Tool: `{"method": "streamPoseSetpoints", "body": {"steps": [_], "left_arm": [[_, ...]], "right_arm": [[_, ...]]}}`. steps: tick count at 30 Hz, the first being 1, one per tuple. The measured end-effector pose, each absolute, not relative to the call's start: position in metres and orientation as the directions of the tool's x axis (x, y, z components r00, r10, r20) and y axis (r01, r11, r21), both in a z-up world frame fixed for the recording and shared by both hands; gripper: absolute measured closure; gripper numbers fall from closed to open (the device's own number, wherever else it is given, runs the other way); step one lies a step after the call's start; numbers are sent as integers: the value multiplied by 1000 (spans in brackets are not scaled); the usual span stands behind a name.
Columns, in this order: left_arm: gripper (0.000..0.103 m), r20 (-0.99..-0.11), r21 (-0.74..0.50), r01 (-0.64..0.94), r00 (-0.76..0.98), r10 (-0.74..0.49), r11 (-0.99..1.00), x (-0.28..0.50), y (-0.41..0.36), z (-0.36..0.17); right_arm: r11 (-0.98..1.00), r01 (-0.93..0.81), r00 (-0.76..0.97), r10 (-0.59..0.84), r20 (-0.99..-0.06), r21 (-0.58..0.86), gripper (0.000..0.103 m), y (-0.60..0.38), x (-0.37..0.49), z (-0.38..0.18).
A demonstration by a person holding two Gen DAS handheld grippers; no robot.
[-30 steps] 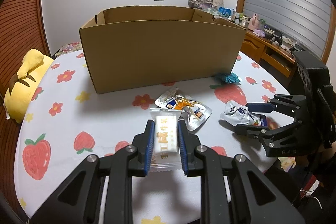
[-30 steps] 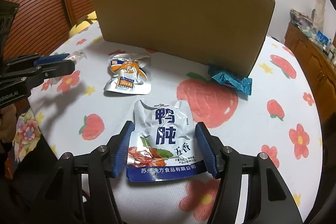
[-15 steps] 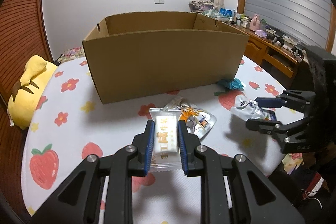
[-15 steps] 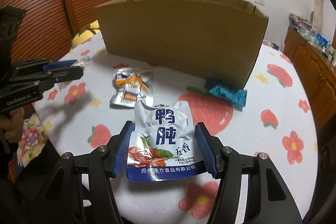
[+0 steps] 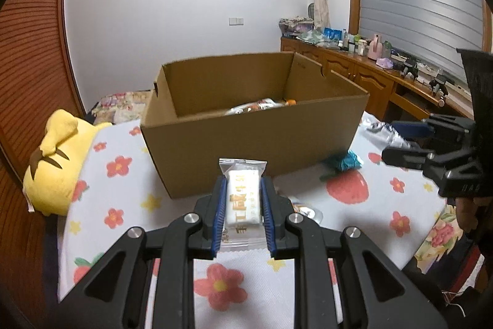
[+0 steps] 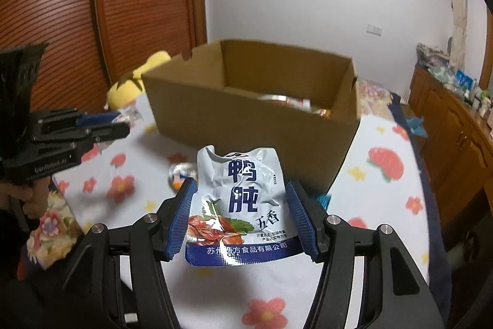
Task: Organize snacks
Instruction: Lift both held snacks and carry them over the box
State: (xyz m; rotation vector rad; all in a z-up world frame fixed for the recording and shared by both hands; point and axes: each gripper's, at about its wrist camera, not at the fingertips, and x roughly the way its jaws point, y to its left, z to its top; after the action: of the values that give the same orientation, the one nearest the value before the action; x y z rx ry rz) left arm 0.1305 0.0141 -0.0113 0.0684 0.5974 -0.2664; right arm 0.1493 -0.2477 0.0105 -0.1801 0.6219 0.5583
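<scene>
My left gripper [image 5: 242, 199] is shut on a small white wrapped bar [image 5: 242, 199], held above the table in front of the open cardboard box [image 5: 252, 137]. A silver and blue pouch with large blue characters [image 6: 242, 202] sits clamped in my right gripper [image 6: 243, 205], lifted off the table near the box [image 6: 246, 113]. Each gripper shows in the other's view, the right one [image 5: 431, 141] at the right edge and the left one [image 6: 77, 125] at the left. Several snack packs lie inside the box [image 5: 262, 107].
On the floral tablecloth [image 5: 123, 205] lie a teal wrapped snack [image 5: 343, 162] by the box's right corner and a silver and orange pouch [image 6: 181, 174] mostly hidden behind my grippers. A yellow plush [image 5: 58, 162] sits at the table's left edge. A cluttered wooden sideboard [image 5: 369, 76] stands behind right.
Both grippers have risen with their snacks, so the inside of the box now shows. The pouches left on the table have dropped low in both views.
</scene>
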Motion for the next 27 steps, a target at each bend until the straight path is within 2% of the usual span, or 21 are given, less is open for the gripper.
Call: {"method": "streamPoseSetpoints", "body": {"steps": [10,17,27], "left_arm": [[83,-533,-20,264,813,-234,964,143,20,13],[83,-529,14,285,815,-235,958,153,18,24],[83,-525,34,308,815,-245,951,185,13,33]], "right_arm": [[837,-547,707,461,-537,-2,42,-245,162,48],[834,-551,711,455,-536,-23,41,-240,177,56],[837,-546,692,473,-545,33,41,-235,217,49]]}}
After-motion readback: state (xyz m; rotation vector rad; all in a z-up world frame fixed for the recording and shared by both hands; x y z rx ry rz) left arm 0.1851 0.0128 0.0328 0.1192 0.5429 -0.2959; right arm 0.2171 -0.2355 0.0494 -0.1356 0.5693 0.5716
